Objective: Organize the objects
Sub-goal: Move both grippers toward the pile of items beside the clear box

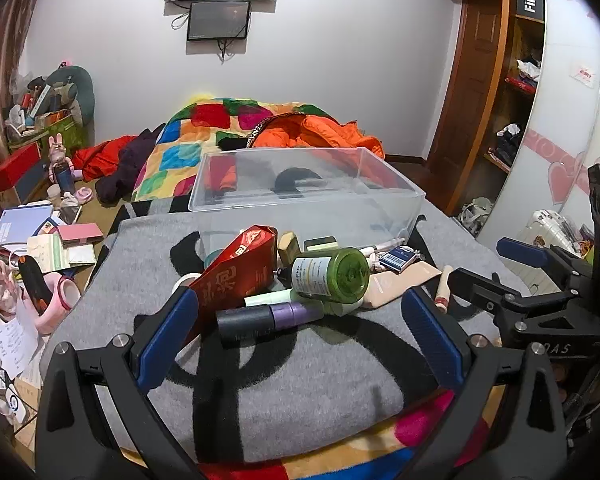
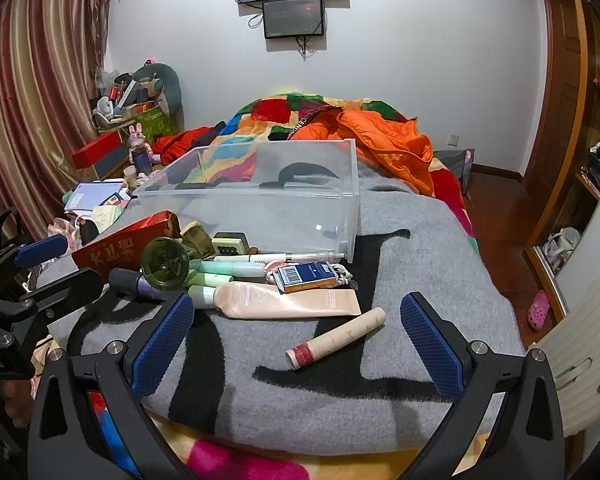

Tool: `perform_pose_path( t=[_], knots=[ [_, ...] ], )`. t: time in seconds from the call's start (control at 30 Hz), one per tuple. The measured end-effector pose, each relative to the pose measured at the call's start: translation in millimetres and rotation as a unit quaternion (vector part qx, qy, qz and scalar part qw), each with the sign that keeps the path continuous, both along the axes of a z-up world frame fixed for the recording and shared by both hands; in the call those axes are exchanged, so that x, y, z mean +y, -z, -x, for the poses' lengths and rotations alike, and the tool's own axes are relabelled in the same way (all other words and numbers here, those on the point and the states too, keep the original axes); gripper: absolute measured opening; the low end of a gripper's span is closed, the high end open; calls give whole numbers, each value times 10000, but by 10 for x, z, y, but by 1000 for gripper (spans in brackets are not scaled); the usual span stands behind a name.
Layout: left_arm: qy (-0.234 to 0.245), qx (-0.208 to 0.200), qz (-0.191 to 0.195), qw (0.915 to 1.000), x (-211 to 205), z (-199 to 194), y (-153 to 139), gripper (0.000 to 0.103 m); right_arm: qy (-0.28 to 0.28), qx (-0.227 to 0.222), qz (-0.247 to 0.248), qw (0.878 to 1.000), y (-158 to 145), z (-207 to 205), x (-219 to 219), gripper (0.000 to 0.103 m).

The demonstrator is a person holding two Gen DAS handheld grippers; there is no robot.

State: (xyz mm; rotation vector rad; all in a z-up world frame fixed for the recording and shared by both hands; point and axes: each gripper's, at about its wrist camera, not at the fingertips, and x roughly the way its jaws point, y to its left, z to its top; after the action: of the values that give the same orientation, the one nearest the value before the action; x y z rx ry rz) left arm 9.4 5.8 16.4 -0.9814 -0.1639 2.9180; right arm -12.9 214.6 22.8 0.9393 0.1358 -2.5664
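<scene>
A clear plastic bin (image 1: 304, 196) (image 2: 260, 200) stands empty on a grey blanket (image 1: 292, 380) (image 2: 340, 392) on the bed. In front of it lies a pile: a red box (image 1: 236, 272) (image 2: 112, 244), a green jar (image 1: 332, 276) (image 2: 166, 264), a black-and-purple tube (image 1: 268, 318) (image 2: 134, 282), a beige tube (image 2: 284, 300), a blue pack (image 2: 306, 276) (image 1: 396, 258) and a small tan stick (image 2: 336, 336). My left gripper (image 1: 300, 332) is open and empty before the black-and-purple tube. My right gripper (image 2: 298, 340) is open and empty around the tan stick.
Orange jacket (image 2: 384, 140) and colourful quilt (image 1: 188, 144) lie behind the bin. Floor clutter of books and boxes (image 1: 40, 236) sits to the left. A wardrobe (image 1: 512, 100) and white suitcase (image 2: 580, 340) stand on the right.
</scene>
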Motion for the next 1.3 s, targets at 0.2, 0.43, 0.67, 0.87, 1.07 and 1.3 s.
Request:
perform_pose_path(
  t=[0.2,0.43,0.67,0.87,1.07,1.3],
  knots=[
    [33,0,-87,10000,-21,-5,-4,103,-12,-7,2,10000,2,-2,-11,103],
    [67,-45,-154,9998,-22,1,15,103,-42,-19,2,10000,-3,-10,-35,103],
    [5,-63,-127,9999,-29,3,19,103,-37,-51,76,10000,4,-13,-37,103],
    [-107,-104,-223,9996,-102,5,40,103,-115,-149,135,9997,45,-20,-68,103],
    [-94,-173,-331,9993,-182,35,56,103,-221,-228,156,9994,70,2,-124,103],
    [-53,-162,-197,9997,-243,52,56,103,-359,-272,71,9990,90,49,-271,103]
  ],
)
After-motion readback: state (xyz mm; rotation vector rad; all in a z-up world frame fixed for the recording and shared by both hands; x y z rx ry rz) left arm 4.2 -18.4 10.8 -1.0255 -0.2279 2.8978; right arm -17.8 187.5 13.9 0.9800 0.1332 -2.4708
